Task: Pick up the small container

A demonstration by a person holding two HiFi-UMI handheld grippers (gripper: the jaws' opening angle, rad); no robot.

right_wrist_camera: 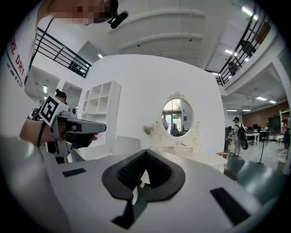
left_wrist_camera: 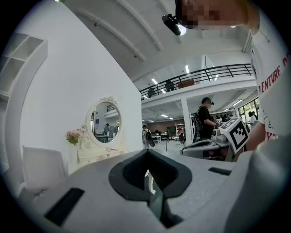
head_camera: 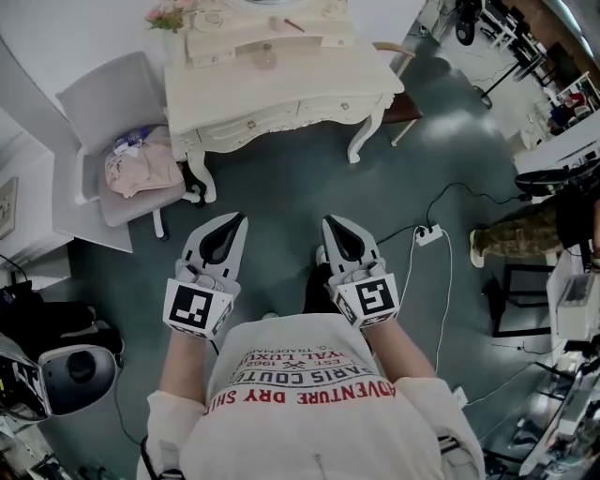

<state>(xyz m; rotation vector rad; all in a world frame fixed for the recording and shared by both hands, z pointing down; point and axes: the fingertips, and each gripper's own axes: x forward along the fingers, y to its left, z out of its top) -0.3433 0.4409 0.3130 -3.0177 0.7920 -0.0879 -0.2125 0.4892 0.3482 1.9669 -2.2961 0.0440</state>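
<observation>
Our grey left gripper (head_camera: 238, 218) and grey right gripper (head_camera: 330, 222) are both closed and empty, well short of the cream carved dressing table (head_camera: 309, 89), on whose top what looks like the small pale round container (head_camera: 265, 58) sits dead ahead, nearer our left.

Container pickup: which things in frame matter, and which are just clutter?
Job:
- left gripper, shut, empty
- right gripper, shut, empty
- dressing table
- small roundish item on its top, maybe the container; too small to tell

Clutter:
- grey chair
- clothes on its seat
- flowers
- power strip on the floor
- oval mirror
</observation>
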